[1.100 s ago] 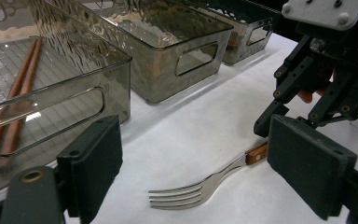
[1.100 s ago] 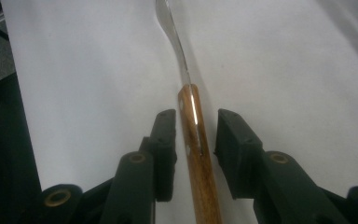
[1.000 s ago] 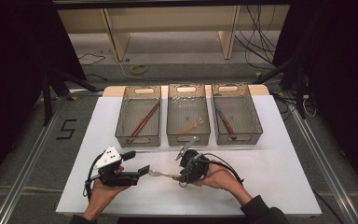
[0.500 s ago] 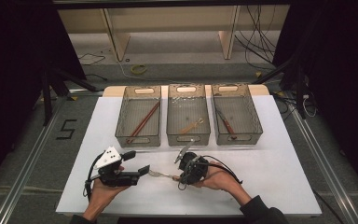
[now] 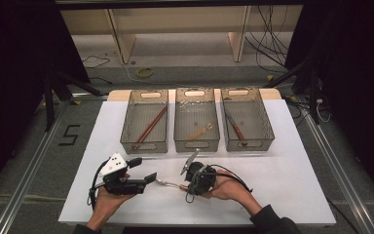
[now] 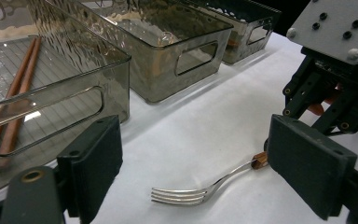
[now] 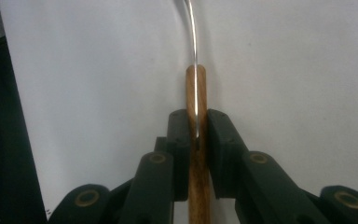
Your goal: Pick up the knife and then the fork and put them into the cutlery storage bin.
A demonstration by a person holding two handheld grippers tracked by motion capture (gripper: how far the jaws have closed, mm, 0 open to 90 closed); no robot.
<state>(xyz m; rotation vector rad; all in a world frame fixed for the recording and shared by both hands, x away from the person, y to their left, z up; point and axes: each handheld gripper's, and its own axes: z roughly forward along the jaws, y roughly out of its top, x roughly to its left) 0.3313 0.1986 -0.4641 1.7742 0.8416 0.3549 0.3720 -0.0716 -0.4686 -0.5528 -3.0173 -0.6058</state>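
1. One fork (image 5: 168,184) lies on the white counter (image 5: 297,180) in the high view, long axis across it, tines toward the left gripper (image 5: 143,170), wooden handle in the right gripper (image 5: 189,176). Three bins stand behind: left bin (image 5: 126,134) with two chopsticks (image 5: 150,128), middle bin (image 5: 180,131) with one utensil, right bin (image 5: 268,129) with one dark-handled tool.
2. Left gripper view: jaws wide open, nothing between the pads; fork tines point toward the camera.
3. Right gripper view: jaws have just been closing and now pinch the wooden handle (image 7: 196,93), metal stem running away.
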